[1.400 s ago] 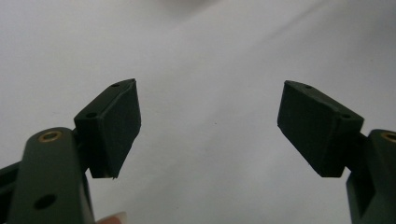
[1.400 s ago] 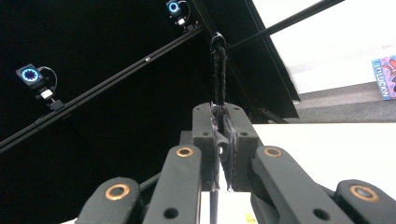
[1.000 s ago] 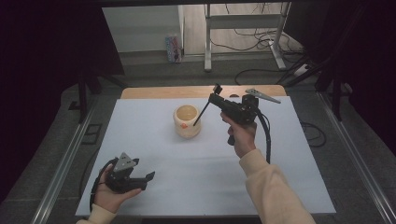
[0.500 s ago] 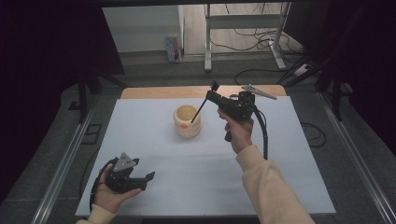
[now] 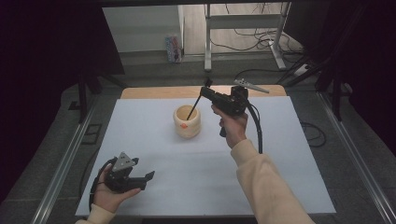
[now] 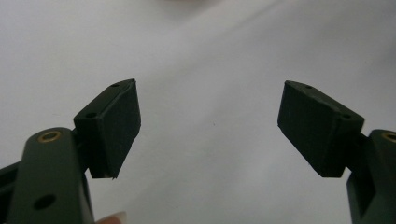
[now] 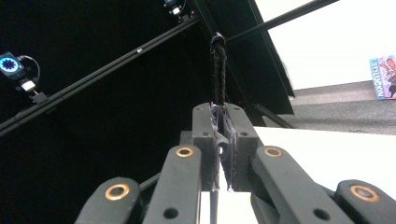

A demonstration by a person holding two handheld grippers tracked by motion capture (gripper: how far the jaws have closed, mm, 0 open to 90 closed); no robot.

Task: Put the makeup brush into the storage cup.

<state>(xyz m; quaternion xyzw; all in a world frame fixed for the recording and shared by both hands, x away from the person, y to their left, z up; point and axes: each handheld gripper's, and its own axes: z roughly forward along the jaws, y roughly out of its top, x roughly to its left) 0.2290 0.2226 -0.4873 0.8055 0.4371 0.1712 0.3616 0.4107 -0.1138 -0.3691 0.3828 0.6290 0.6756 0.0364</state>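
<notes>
A white table (image 5: pixel 154 140) lies under both grippers. The cup (image 5: pixel 187 122) stands just below the right gripper (image 5: pixel 205 91), whose jaws pinch a thin black stick (image 5: pixel 192 109) dipping into it. The left gripper (image 5: pixel 148 176) rests near the front, jaws spread on nothing.

So the table (image 5: pixel 154 200) is covered with a plain white sheet, and a strip of bare wood (image 5: pixel 154 92) peeks out along the far edge. Metal rails run down both long sides. Only one thing really sits on it: a cream-coloured cup (image 5: pixel 187 121) with a small orange mark on its front, standing upright a bit toward the far end, roughly mid-width. Grey carpeted floor (image 5: pixel 56 140) all around the table.
</notes>
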